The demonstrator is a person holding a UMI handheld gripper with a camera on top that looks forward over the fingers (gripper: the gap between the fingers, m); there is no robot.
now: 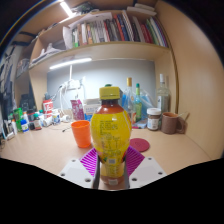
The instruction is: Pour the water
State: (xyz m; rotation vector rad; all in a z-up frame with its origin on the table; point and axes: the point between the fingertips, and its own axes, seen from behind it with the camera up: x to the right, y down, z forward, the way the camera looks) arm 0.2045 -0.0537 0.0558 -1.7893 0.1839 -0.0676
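Gripper view: looking forward along the two fingers over a light wooden tabletop point(40, 150).
Gripper point(111, 170): fingers closed in on a bottle, one at each side of its lower body.
Pads point(91, 160): magenta, pressed against the bottle's sides, showing to its left and right.
Bottle point(110, 135): clear plastic filled with yellow-orange liquid, upright, held between the fingers and nearest to the camera; a printed label wraps its middle.
Bottle cap point(109, 93): yellow, screwed on top.
Pink disc point(140, 145): flat on the tabletop just behind the bottle, to its right, partly hidden by it.
Orange cup point(81, 133): upright on the tabletop, just beyond the fingers and to the left of the bottle, apart from it.
Left-hand clutter point(30, 120): small jars, tins and boxes grouped farther back along the table's left side; details too small to tell.
Right-hand items point(155, 117): a jar with a pale lid and a brown mug point(171, 123) standing beside each other, beyond the pink disc.
Tall bottles point(131, 100): a few slim clear ones standing behind the held bottle, against the wall.
Wall point(95, 80): pale panel at the back of the table, with a strip light point(70, 63) under the shelf.
Shelf point(110, 48): above the table, carrying a row of upright books point(120, 28).
Ceiling light point(66, 7): bright bar farthest up.
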